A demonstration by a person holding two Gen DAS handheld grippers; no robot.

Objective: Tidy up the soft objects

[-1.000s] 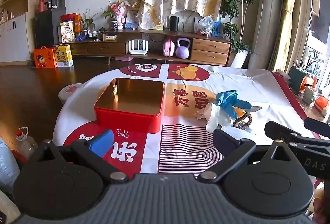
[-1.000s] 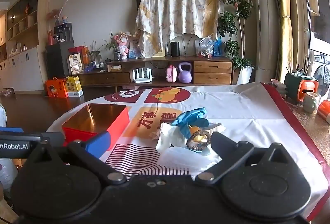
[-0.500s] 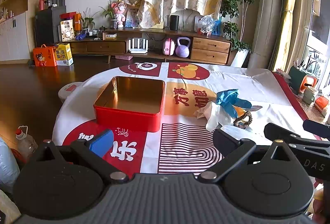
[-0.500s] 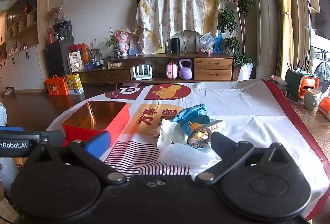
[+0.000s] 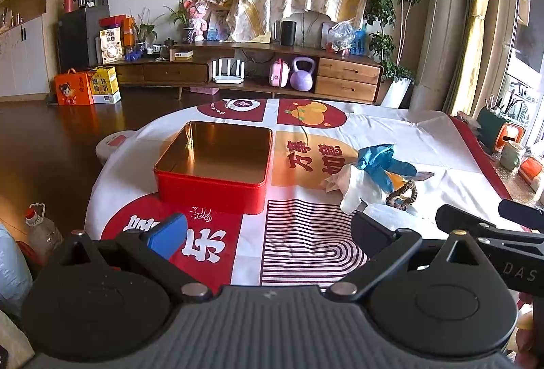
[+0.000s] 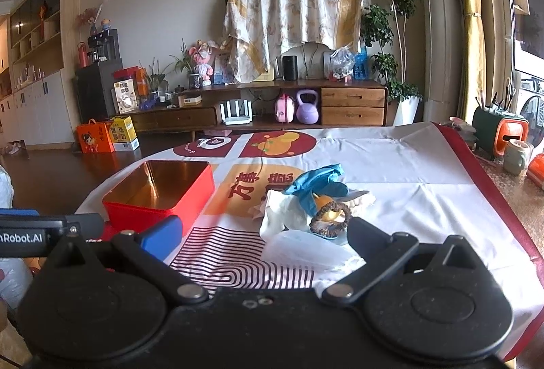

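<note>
While both grippers—left (image 5: 267,228), right (image 6: 260,234)—gape empty, the soft pile (image 6: 306,199) lies just beyond the right's fingertips.

Daylight enters from the window (image 5: 523,39) at right frame edge; glare on tin (image 5: 217,148) interior. Sharp centre, heavy fisheye bending at edges, dark corner vignetting.

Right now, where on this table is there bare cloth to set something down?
Free: the striped patch between the red tin and the glove pile, and the white cloth right of the pile toward the red border. The tin's inside looks empty too. Crowded: the pile itself, with the bead bracelet on it.
</note>
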